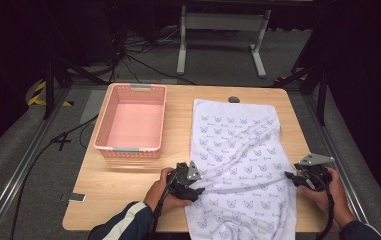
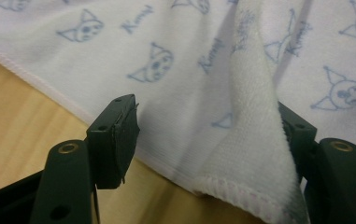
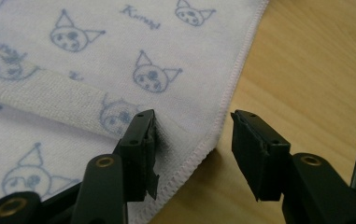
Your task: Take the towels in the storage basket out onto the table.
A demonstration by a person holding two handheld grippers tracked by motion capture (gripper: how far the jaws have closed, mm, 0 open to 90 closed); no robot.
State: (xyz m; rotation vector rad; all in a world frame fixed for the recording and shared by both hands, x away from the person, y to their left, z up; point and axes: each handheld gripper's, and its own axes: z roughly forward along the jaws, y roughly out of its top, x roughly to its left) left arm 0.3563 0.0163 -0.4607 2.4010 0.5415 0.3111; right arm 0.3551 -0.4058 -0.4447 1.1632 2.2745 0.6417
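1. We see a wooden table (image 1: 128, 180) as the biggest thing in the high view, its pale top bearing everything else.
2. Next comes the white towel (image 1: 238, 165), printed with small blue cat faces. It lies spread over the right half of the table, its near end hanging over the front edge, with a raised crease running across it between the two grippers.
3. A pink basket (image 1: 105, 131) stands on the left half of the table, well apart from the grippers and just beside the towel's left edge.
4. Our left gripper (image 1: 196, 190) sits at the towel's left hem near the front. In the left gripper view its jaws stand apart, with a folded ridge of towel (image 2: 255, 154) between them; the ridge lies against the right jaw, while the left jaw is clear of the cloth.
5. Our right gripper (image 1: 291, 177) sits at the towel's right hem. In the right gripper view the jaws stand open astride the stitched edge (image 3: 213, 140), one over cloth, the other over bare wood, pressing nothing.
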